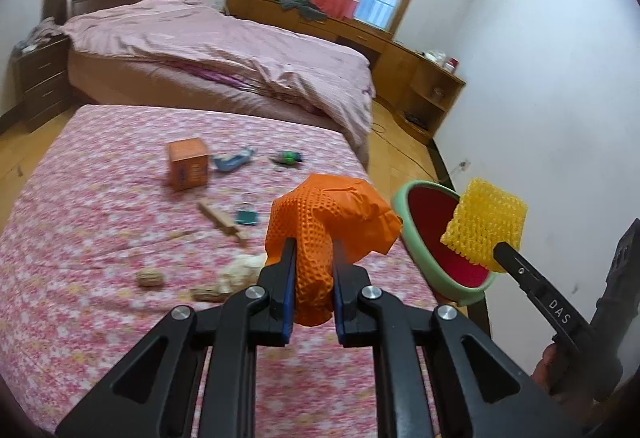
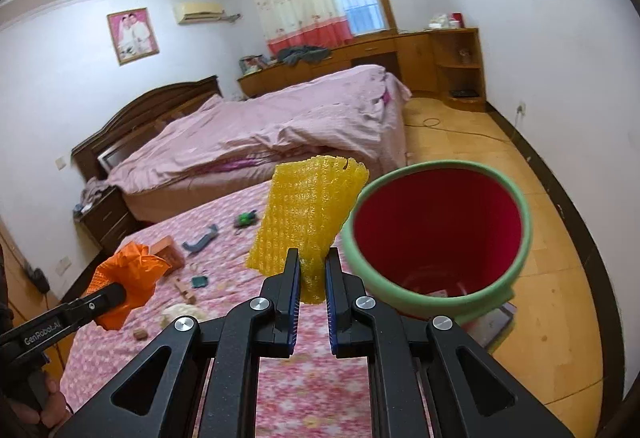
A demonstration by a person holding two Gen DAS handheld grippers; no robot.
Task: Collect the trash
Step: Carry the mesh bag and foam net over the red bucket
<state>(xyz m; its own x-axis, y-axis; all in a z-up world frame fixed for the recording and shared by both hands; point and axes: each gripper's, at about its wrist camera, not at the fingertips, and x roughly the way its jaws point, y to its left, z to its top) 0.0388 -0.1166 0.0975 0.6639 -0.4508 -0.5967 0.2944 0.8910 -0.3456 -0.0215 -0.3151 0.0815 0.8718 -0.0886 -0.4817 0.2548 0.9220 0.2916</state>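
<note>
Left claw (image 1: 314,258): clamped on orange net (image 1: 332,222), bin (image 1: 404,226) just right of it.
Right claw (image 2: 313,266): pinched on yellow net (image 2: 308,213), bin mouth just right.
Advice: both nets are best carried over the rim before release.

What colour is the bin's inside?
Red inside the bin, with a light green rim; the right wrist view shows it best.

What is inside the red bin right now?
In the right wrist view, the bin shows red walls and a small flat scrap low on its floor, too blurred to identify. The near green rim hides the rest of the bottom.
</note>
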